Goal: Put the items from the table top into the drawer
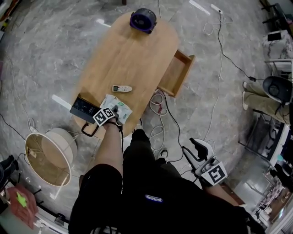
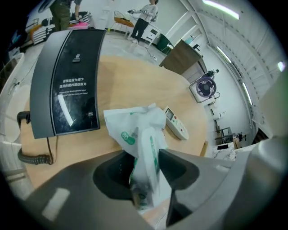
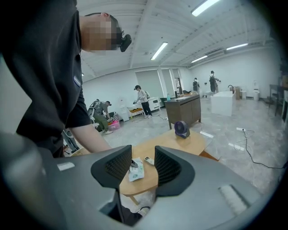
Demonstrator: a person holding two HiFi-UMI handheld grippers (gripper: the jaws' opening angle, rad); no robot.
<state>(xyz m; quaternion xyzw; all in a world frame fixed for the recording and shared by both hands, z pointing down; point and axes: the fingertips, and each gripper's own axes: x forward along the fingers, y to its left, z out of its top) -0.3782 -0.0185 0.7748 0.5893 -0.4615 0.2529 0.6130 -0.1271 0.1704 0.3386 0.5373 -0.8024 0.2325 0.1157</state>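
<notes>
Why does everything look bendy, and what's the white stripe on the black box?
Head view: the wide lens curves the table edges. Left gripper view: the stripe is glare on the shiny black panel; the packet blurs nearest the camera. Right gripper view: the room bows too, and the ceiling lights glow bright.

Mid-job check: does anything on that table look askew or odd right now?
Nothing is spilled or broken. The black device lies skewed at the table's near edge, its cord looping off the side. The white packet is crumpled, pinched in the left hand-held gripper.
</notes>
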